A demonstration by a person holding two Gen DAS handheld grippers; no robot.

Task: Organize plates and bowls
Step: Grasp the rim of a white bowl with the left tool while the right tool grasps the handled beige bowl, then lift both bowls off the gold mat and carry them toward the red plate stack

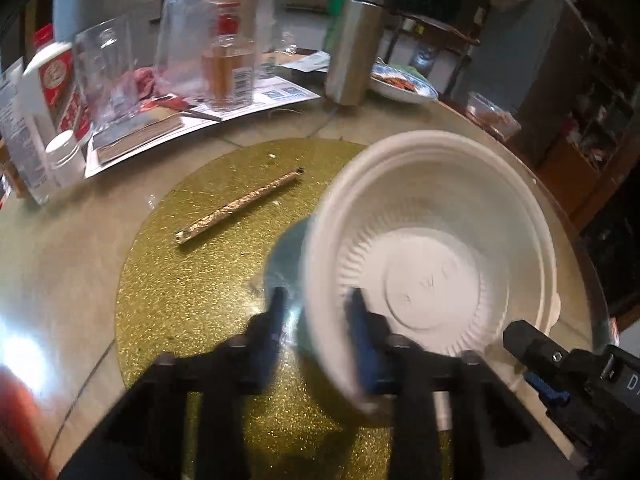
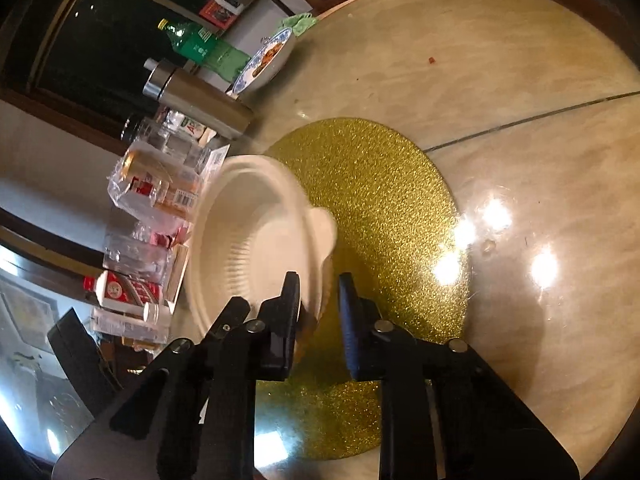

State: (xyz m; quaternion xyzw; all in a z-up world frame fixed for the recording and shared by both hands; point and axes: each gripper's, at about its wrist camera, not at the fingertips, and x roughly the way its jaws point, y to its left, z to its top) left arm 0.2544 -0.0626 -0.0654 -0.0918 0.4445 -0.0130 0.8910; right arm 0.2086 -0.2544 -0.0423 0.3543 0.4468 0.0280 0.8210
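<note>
Left wrist view: left claw (image 1: 316, 312) astride tilted white bowl (image 1: 432, 256) rim.

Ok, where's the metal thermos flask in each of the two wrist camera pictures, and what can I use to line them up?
Left wrist view: the metal thermos flask stands upright at top centre, behind the gold mat.
Right wrist view: the flask appears at upper left, lying diagonally because the picture is tilted, beside the blue-patterned dish.
Shared landmark: the round gold glitter mat, with the white bowl over its edge.
</note>
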